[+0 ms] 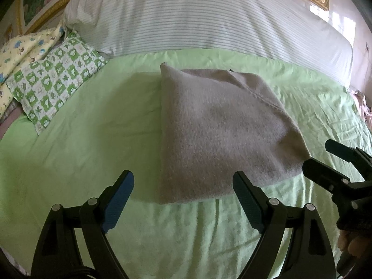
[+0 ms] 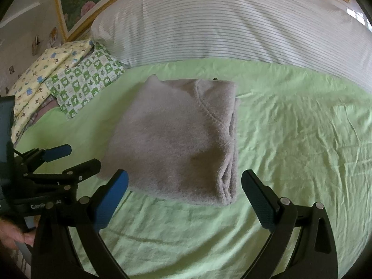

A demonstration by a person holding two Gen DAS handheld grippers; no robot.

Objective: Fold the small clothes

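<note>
A grey knitted garment (image 1: 216, 130) lies folded into a thick rectangle on the green bedsheet (image 1: 93, 139); it also shows in the right wrist view (image 2: 176, 144), with stacked layers along its right edge. My left gripper (image 1: 183, 183) is open and empty, just short of the garment's near edge. My right gripper (image 2: 186, 186) is open and empty, also at the near edge. The right gripper shows in the left wrist view (image 1: 325, 158) beside the garment's near right corner. The left gripper shows in the right wrist view (image 2: 69, 160) at the garment's near left corner.
A large white striped pillow (image 1: 197, 16) lies across the back of the bed. A green checked pillow (image 1: 55, 79) and a yellow patterned one (image 1: 21, 48) lie at the back left. A gold-framed picture (image 2: 76, 0) hangs behind. Wrinkled green sheet (image 2: 302, 139) spreads to the right.
</note>
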